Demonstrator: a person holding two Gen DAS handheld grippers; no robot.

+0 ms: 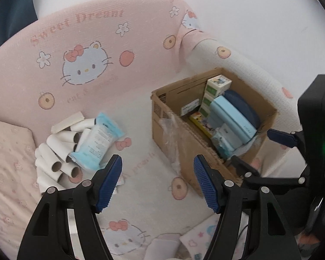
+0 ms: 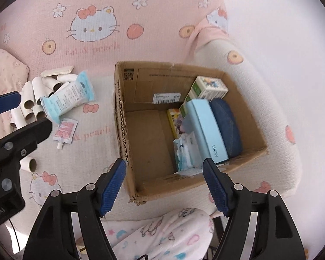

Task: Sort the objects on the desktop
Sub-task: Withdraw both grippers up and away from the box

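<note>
Pink and white cloth covers the sofa (image 2: 80,151) where everything lies, printed with cartoon cat faces, peaches, flowers and bows; its backrest reads "Sweet Dream" and "cat & peach" (the second line repeats on the seat). A white wall stands behind.

The cardboard box (image 2: 127,130) sits on the seat with a barcode label on its inner wall. Inside, toward its right side, stand a light blue case (image 2: 208,130) marked "LUCKY", a dark blue case (image 2: 227,125) just beside it, and a green-and-white carton (image 2: 208,88) leaning above them.

Left of the box, a blue wipes pack (image 2: 69,95) rests on a heap of cardboard tubes (image 2: 30,101), with a small pink pouch (image 2: 65,132) near it.

The right gripper (image 2: 164,186) hangs over the box's near edge, jaws spread with nothing between them. The left gripper (image 1: 158,182) is likewise spread and empty, over the seat between the tubes and the box.
</note>
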